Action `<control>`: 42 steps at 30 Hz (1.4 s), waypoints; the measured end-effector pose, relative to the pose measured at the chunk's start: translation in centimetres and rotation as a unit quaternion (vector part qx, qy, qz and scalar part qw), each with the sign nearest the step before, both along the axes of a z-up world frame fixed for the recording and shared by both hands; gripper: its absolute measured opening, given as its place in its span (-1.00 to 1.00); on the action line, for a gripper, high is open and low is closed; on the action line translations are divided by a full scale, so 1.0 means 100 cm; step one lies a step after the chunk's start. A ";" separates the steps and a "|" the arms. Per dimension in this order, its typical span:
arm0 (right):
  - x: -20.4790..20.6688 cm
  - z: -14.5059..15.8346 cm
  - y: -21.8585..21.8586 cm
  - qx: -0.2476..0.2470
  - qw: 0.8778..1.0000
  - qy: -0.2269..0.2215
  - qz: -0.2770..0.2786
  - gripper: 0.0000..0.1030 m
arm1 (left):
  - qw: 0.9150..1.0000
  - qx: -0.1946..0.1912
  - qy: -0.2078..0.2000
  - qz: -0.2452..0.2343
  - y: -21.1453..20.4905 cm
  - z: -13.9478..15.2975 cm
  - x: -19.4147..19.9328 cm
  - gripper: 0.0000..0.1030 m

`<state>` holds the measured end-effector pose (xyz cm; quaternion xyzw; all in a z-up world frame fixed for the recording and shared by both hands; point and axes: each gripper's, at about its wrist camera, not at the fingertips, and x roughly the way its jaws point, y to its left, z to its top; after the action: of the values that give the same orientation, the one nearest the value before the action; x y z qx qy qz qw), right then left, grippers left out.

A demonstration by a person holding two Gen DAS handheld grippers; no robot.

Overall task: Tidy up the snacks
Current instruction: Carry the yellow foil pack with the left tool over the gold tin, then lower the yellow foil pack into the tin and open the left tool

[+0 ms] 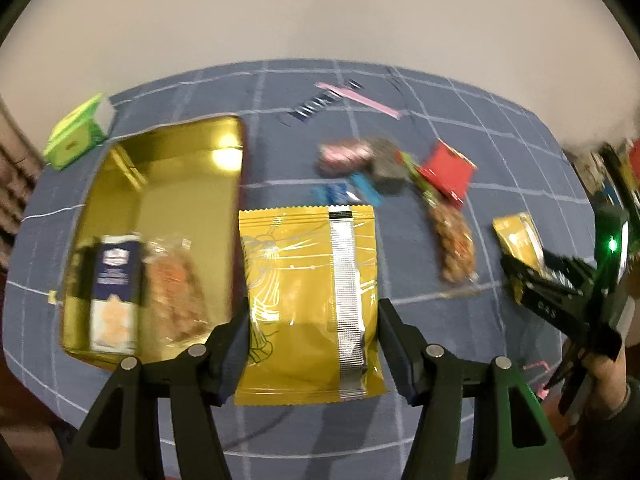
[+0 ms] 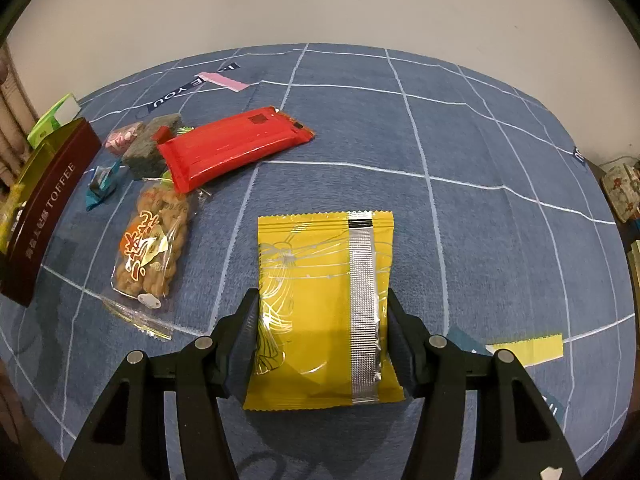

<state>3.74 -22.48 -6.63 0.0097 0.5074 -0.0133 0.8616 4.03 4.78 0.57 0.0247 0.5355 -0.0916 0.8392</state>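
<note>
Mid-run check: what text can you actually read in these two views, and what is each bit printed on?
"TOFFEE": on the dark red side of the tin.
"YOU": on the dark strip printed on the blue cloth.
Orange characters on the twisted-snack bag: not legible.
Blue box in the tin: label blurred.
Yellow packets: line drawing only.

You've got a yellow packet (image 1: 308, 304) w/ a silver ribbed seam strip and thin silver line art in the left gripper (image 1: 314, 344); a matching yellow packet (image 2: 324, 312) in the right gripper (image 2: 322, 340). Both grippers are black. The cloth (image 2: 480, 140) is blue w/ a white grid. The tin (image 1: 160, 184) is gold inside, maroon outside w/ pale "TOFFEE" lettering. There's a red wrapper (image 2: 232, 148), a clear bag (image 2: 152, 248) of tan twists w/ orange-gold print, a pink strip (image 2: 224, 80) and a green box (image 1: 76, 132). The blurred carton (image 1: 116, 288) in the tin is navy and white, prob.
</note>
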 end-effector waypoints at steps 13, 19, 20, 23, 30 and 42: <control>0.004 -0.001 0.003 -0.002 1.000 0.006 -0.018 0.07 | 0.995 0.051 0.005 0.082 0.093 -0.008 0.031 0.18; 0.004 -0.001 0.002 -0.002 1.000 0.009 -0.021 0.07 | 0.992 0.076 0.016 0.102 0.121 -0.016 0.041 0.18; 0.004 -0.001 0.002 -0.002 1.000 0.010 -0.021 0.07 | 0.991 0.081 0.017 0.103 0.123 -0.018 0.042 0.18; 0.005 -0.001 0.003 -0.003 1.000 0.012 -0.025 0.07 | 0.990 0.089 0.024 0.104 0.130 -0.023 0.043 0.18; 0.007 -0.001 0.004 -0.003 0.999 0.017 -0.031 0.07 | 0.987 0.122 0.034 0.100 0.137 -0.036 0.041 0.18; 0.009 0.000 0.004 -0.004 0.999 0.026 -0.042 0.06 | 0.987 0.122 0.036 0.101 0.142 -0.044 0.037 0.19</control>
<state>4.64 -22.09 -6.68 0.0271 0.5285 -0.0519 0.8469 7.76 19.00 -3.81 0.0697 0.5725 0.0587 0.8148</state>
